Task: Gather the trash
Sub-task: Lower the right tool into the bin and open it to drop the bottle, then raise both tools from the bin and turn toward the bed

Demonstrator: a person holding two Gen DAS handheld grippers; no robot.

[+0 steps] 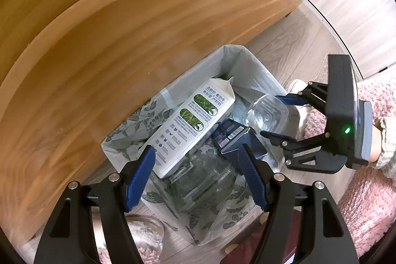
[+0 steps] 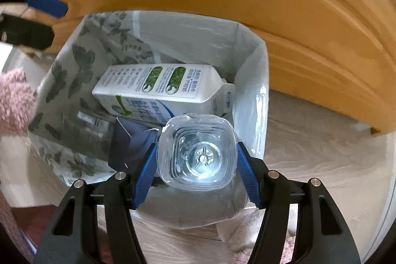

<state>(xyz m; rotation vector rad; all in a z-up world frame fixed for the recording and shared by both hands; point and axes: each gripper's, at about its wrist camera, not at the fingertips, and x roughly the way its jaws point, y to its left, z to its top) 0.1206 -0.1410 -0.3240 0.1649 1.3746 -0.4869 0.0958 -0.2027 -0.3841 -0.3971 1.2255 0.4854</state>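
Gripping one clear plastic bottle [image 2: 198, 152] between its pads, the right gripper [image 2: 196, 162] hangs over one leaf-printed bag [image 2: 61, 81] holding one milk carton [image 2: 158, 85], one dark carton [image 2: 128, 142]; left gripper [image 1: 196, 180] spread, empty.

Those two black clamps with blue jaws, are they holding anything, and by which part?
The right gripper holds a clear, squarish plastic bottle by its opposite sides near the base, above the lined bin. The left gripper holds nothing.
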